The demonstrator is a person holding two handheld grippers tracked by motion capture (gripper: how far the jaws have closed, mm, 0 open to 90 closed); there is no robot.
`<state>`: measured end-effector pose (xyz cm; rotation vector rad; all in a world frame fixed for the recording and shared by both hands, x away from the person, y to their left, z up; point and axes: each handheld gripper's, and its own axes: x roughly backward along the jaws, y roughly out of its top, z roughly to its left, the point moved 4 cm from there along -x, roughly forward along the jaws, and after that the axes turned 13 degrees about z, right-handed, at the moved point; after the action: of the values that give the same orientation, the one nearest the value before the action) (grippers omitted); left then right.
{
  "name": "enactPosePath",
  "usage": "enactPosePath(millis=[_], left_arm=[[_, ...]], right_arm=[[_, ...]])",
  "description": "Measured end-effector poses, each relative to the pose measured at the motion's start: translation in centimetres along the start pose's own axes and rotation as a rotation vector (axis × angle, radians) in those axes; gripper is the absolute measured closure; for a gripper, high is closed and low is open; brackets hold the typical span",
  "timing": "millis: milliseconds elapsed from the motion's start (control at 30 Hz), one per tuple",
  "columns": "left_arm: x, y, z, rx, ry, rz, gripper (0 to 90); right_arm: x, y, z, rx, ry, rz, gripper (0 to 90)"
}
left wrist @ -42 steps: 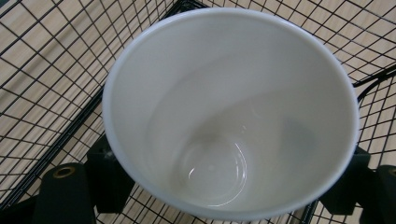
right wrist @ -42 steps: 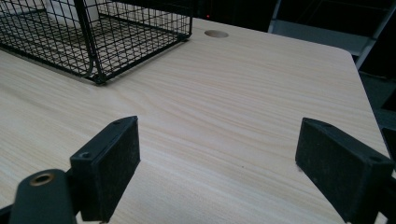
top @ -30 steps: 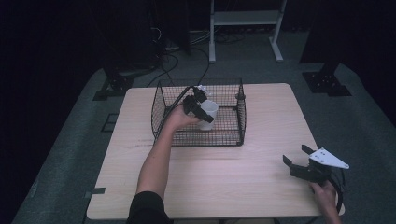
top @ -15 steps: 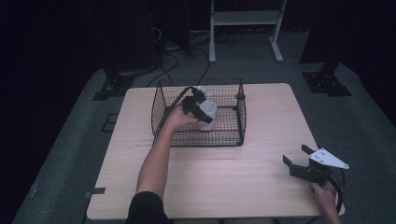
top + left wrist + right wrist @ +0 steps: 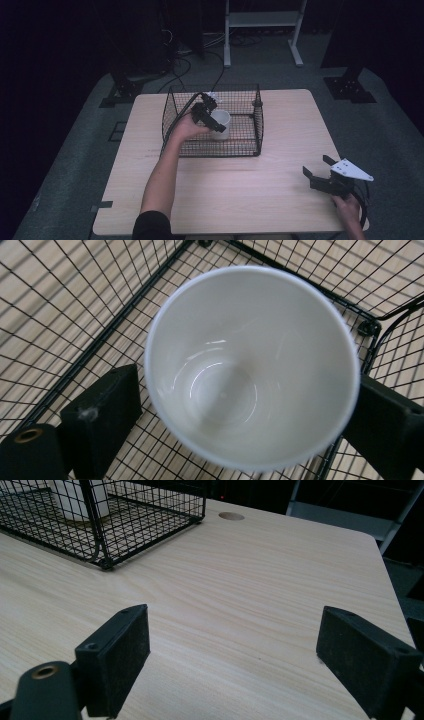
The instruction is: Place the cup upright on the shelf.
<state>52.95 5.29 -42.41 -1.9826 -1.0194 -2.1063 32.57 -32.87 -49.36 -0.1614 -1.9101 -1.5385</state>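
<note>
White ceramic cup (image 5: 252, 367) sits upright on the floor of the black wire basket (image 5: 252, 145), mouth up, nothing inside it. No writing, logo or label readable on the cup, the basket or either gripper.

My left gripper (image 5: 212, 116) is down inside the basket over the cup. Its jaws have just been opening; the cup is between them. In the left gripper view the left pad stands clear of the rim with a thin gap, and the right pad sits at the rim's edge; I cannot tell if that one touches. I read it as spread, not pinching.

Basket is open-topped, and the cup sits left of its middle, with free mesh floor on the cup's right.

My right gripper (image 5: 320, 172) is well apart from the basket, near the table's (image 5: 280, 200) front right corner, jaws spread wide, nothing between them, bare wood under them.

From the basket toward the front edge the tabletop is open wood. Cable hole (image 5: 231, 516) lies just past the basket's corner in the right gripper view.
</note>
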Motion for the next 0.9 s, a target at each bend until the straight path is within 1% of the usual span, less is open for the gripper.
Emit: enactPosePath(millis=[67, 133, 233, 467, 533, 567, 600, 667, 800, 867, 900], left_arm=[[0.5, -0.1, -0.1, -0.003, 0.000, -0.017, 8.3], [0.9, -0.1, -0.2, -0.003, 0.014, -0.025, 8.2], [1.5, -0.2, -0.3, -0.006, 0.017, -0.039, 7.3], [3.0, -0.6, -0.9, -0.015, 0.045, -0.078, 7.3], [3.3, -0.8, -1.1, -0.020, 0.043, -0.072, 7.3], [3.4, -0.9, -1.2, -0.020, 0.050, -0.073, 7.3], [3.7, -1.1, -1.3, -0.023, 0.060, -0.085, 7.3], [4.2, -1.4, -1.5, -0.015, 0.060, -0.106, 7.3], [4.9, -1.9, -2.0, -0.018, 0.073, -0.114, 7.3], [5.3, -2.1, -2.2, -0.021, 0.089, -0.125, 7.3], [5.6, -2.3, -2.3, -0.016, 0.082, -0.137, 7.4]], right_arm=[[0.0, 0.0, 0.0, -0.001, 0.000, 0.000, 13.1], [0.0, 0.0, 0.0, -0.002, 0.000, 0.001, 13.1], [0.0, 0.0, 0.0, -0.003, 0.000, 0.001, 13.1], [0.0, 0.0, 0.0, -0.004, -0.002, 0.003, 13.0], [0.0, 0.0, 0.0, -0.005, -0.001, 0.003, 13.1], [0.0, 0.0, 0.0, -0.005, -0.001, 0.003, 13.0], [0.0, 0.0, 0.0, -0.004, -0.001, 0.003, 13.1], [0.0, 0.0, 0.0, -0.003, -0.001, 0.002, 13.0], [0.0, 0.0, 0.0, -0.003, 0.000, 0.003, 13.1], [0.0, 0.0, 0.0, -0.005, 0.001, 0.006, 13.1], [0.0, 0.0, 0.0, -0.005, 0.001, 0.005, 13.1]])
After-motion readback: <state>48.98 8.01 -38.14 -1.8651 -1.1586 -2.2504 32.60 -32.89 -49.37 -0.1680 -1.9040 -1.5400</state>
